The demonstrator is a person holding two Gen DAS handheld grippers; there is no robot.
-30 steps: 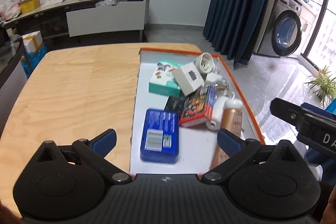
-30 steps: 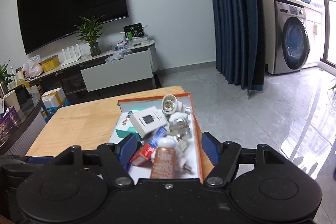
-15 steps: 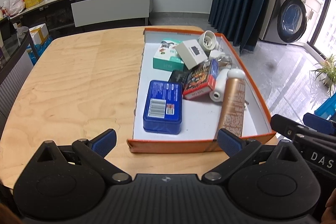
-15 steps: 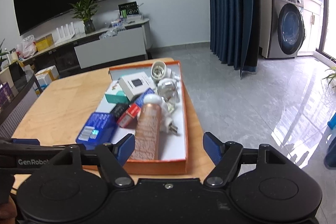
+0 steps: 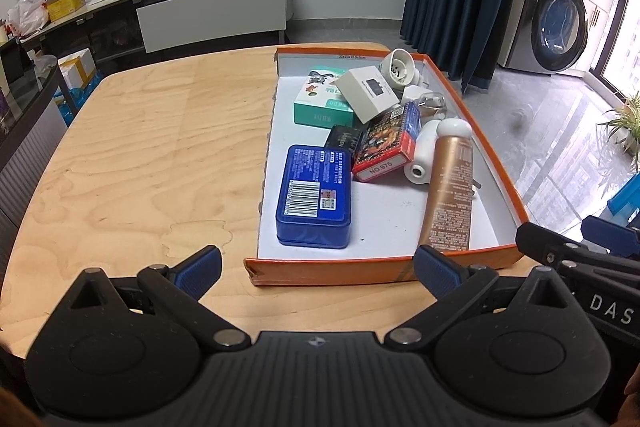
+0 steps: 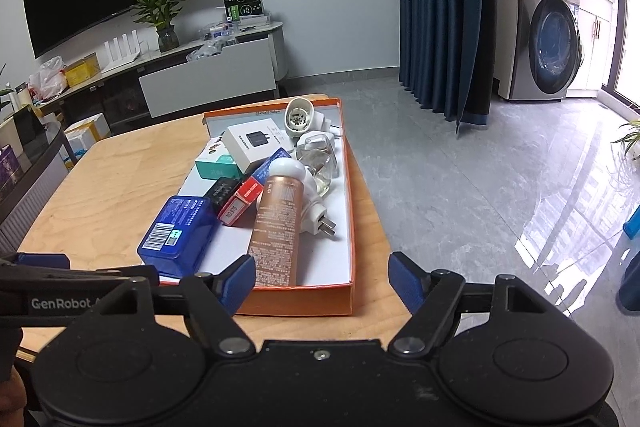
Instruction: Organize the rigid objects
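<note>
Pulling back over the last second, both tools now sit short of the orange tray (image 5: 384,273) on the tabletop (image 5: 152,147), its near wall in full view. Left tool (image 5: 316,265) and right tool (image 6: 322,277) are spread wide, holding nothing. A blue tin (image 5: 314,195), bronze bottle (image 5: 450,193), and boxes lie jumbled inside the tray, so sorting looks unfinished.

Pale plywood table (image 5: 140,155), matt, grain swirling clearly. On it, the orange cardboard tray (image 5: 332,273) with a white paper-like floor. Inside the tray: a glossy blue tin (image 5: 314,197), a shiny copper-toned plastic bottle (image 5: 450,187), and a matt white cardboard box (image 5: 366,93).
</note>
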